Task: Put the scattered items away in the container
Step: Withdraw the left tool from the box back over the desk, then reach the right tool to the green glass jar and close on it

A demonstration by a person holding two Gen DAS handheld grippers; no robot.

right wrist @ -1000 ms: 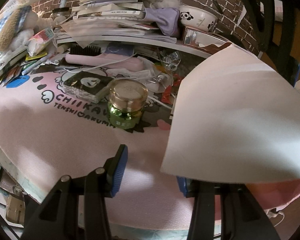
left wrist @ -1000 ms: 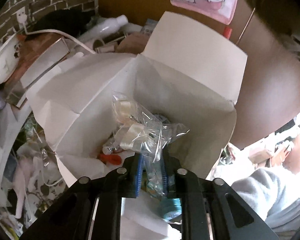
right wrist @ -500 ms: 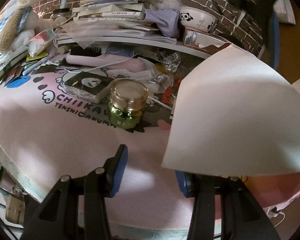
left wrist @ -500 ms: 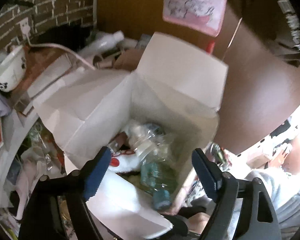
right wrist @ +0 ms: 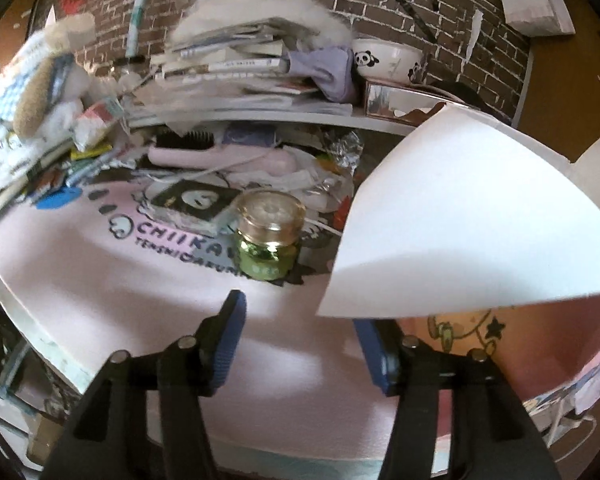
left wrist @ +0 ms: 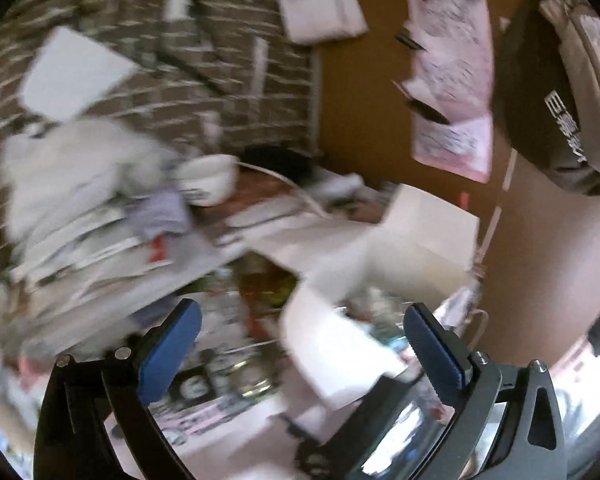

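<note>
The white cardboard box (left wrist: pixel 416 248) shows blurred in the left wrist view, its flaps spread, with clutter dimly visible inside. My left gripper (left wrist: pixel 300 344) hangs open above and in front of it, nothing between its blue pads. In the right wrist view a large white flap of the box (right wrist: pixel 472 220) fills the right side. A green glass jar with a gold lid (right wrist: pixel 269 234) stands on the pink desk mat (right wrist: pixel 100 280), just left of the flap. Beside it lies a dark wrapped packet (right wrist: pixel 194 204). My right gripper (right wrist: pixel 300 340) is open, low over the mat, short of the jar.
A white shelf (right wrist: pixel 260 116) at the back carries stacked books, a purple cloth and a panda bowl (right wrist: pixel 388 58). Under it lie a pink hairbrush (right wrist: pixel 220 156), foil wrappers and cables. A plush toy (right wrist: pixel 44 80) sits at far left. The mat's front edge is near.
My left gripper let go of the clear plastic packets into the box, opened wide, then swung up and left away from it. The right gripper has hardly moved.
</note>
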